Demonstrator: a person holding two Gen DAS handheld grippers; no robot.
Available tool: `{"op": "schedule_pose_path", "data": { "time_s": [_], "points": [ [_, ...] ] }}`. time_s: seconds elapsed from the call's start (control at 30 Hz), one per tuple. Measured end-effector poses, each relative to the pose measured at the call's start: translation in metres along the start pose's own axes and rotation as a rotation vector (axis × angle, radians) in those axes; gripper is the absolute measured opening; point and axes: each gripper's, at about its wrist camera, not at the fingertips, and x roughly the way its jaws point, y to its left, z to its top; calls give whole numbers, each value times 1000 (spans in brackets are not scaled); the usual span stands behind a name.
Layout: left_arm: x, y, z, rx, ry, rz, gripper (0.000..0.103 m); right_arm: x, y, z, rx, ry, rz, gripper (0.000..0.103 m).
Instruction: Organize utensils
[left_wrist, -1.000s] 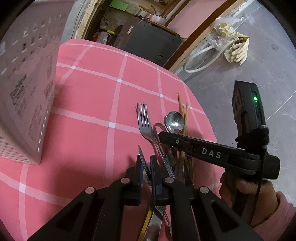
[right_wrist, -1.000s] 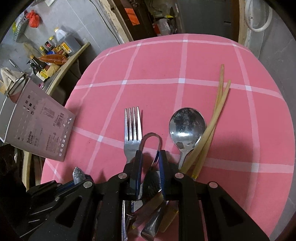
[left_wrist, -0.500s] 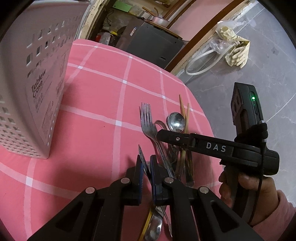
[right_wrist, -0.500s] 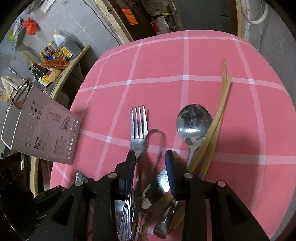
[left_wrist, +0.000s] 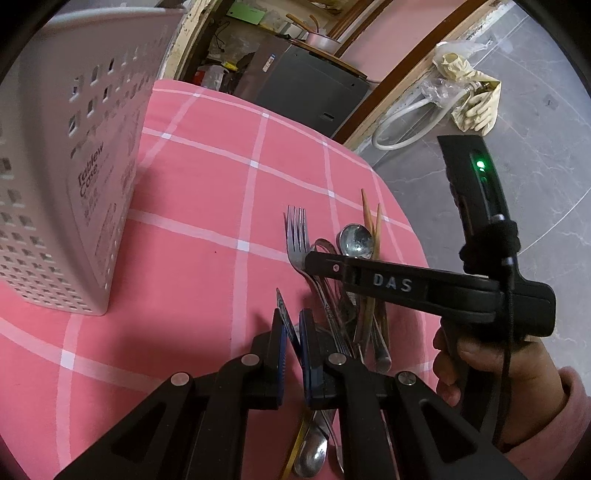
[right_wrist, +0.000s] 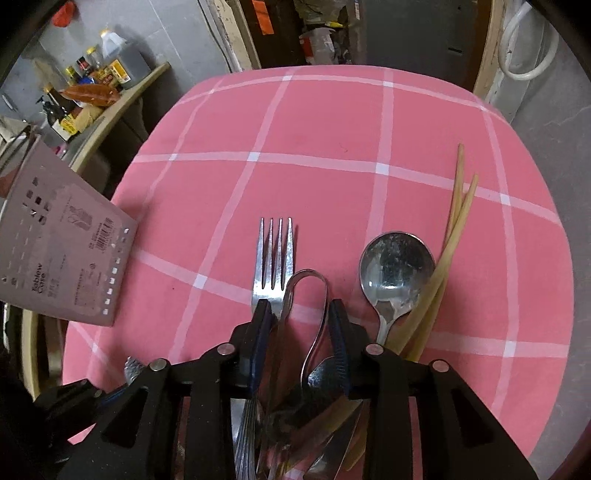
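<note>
**Knife held at left, right fingers opened over the pile**

At the left, the perforated white caddy (left_wrist: 70, 192) stood upright on the pink checked counter (left_wrist: 207, 192), well apart from the utensil pile. The left gripper (left_wrist: 291, 332) was closed on a thin serrated knife (left_wrist: 282, 306), whose tip projected just past the fingers. For a clean deposit, the blade would best be kept upright and carried over the caddy's open top before the grip was eased.

Further right, the fork (right_wrist: 274, 258), the looped metal handle (right_wrist: 308, 295), the spoon (right_wrist: 397, 267) and the chopsticks (right_wrist: 456, 229) lay side by side, their handles crossing under the right gripper (right_wrist: 300, 314). Its fingers were spread open astride the looped handle, the left finger resting over the fork's neck. A single piece would best be singled out, since closing there could catch the fork too.

Against the frame a second before, the right fingers, then nearly closed around the loop, had been opened wide. The caddy had come nearer in the left view, while the knife was gripped as before.
</note>
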Motion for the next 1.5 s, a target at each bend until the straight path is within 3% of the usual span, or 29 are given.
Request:
{"op": "schedule_pose_path", "data": {
  "time_s": [0.2, 0.4, 0.63, 0.83, 1.27, 1.5],
  "points": [
    [-12, -5, 1, 30, -15, -13, 6, -9, -17, -7, 92, -24, 98, 22],
    [-37, -15, 6, 89, -39, -32, 3, -59, -34, -34, 157, -213, 208, 22],
    [-73, -30, 17, 157, -99, -50, 2, -116, -45, -64, 166, -424, 228, 21],
    [-108, -40, 30, 213, -157, -74, 2, -159, -31, -74, 123, -560, 204, 21],
    [-200, -62, 102, 331, -363, -47, 2, -265, 19, -46, 1, -808, 223, 21],
    [-253, -59, 134, 394, -535, 43, 2, -290, 57, -23, -65, -891, 287, 21]
  ]
}}
